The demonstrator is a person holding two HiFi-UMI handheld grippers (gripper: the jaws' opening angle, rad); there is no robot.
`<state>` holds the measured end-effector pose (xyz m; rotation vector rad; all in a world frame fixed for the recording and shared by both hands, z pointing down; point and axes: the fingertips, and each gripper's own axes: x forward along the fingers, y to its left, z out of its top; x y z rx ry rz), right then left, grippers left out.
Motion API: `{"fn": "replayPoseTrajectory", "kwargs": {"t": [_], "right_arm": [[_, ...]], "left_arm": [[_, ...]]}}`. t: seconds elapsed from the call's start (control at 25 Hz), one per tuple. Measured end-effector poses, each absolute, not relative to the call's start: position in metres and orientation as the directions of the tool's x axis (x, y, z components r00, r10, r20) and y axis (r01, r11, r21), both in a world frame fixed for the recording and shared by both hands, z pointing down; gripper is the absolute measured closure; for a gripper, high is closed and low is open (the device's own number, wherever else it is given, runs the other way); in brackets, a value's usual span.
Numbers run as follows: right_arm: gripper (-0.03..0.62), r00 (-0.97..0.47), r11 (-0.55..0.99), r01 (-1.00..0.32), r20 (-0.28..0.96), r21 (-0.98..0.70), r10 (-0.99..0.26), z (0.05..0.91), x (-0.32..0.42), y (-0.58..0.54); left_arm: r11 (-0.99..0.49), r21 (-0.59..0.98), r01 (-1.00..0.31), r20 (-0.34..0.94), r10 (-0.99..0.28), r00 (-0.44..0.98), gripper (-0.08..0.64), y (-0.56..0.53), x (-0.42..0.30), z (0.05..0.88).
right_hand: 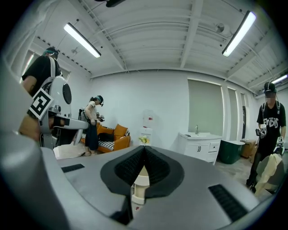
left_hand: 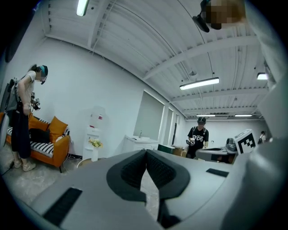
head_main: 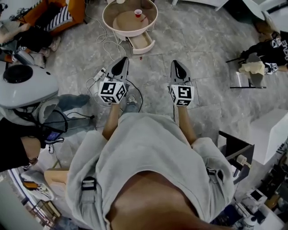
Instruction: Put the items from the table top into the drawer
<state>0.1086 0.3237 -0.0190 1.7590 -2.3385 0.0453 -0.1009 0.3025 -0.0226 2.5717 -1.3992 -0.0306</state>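
Observation:
A round beige table [head_main: 108, 22] stands far ahead on the grey floor. On its top are a red cup [head_main: 138, 13] and a small red item [head_main: 144, 19] beside it. The table's drawer [head_main: 140, 42] is pulled open toward me. My left gripper [head_main: 122, 60] [left_hand: 146, 152] and right gripper [head_main: 176, 63] [right_hand: 144, 147] are held side by side in front of my body, well short of the table. Both point at it and are shut with nothing in them. Below the shut jaws, the right gripper view shows the table [right_hand: 140, 188] with its drawer.
Cables and a power strip [head_main: 100, 74] lie on the floor between me and the table. A person with grey equipment [head_main: 22, 85] is at the left, near an orange sofa [head_main: 54, 13]. Another person [head_main: 270, 49] sits at the right. A white cabinet [head_main: 270, 134] stands at the right.

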Motion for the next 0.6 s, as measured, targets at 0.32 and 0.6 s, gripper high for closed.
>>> {"fn": "replayPoseTrajectory", "kwargs": {"t": [0.32,0.6], "right_arm": [[0.568,-0.212,0.239,-0.962,0.188,0.130,-0.959,-0.028,0.079,0.244],[0.568,-0.170,0.201,-0.967,0.193,0.153,-0.966,-0.025,0.058,0.204]], "left_arm": [[-0.564,0.216,-0.797,0.063,-0.807,0.588,0.545,0.215,-0.131,-0.025],[-0.597,0.234,-0.767,0.047,-0.781,0.623,0.545,0.163,-0.149,-0.020]]}}
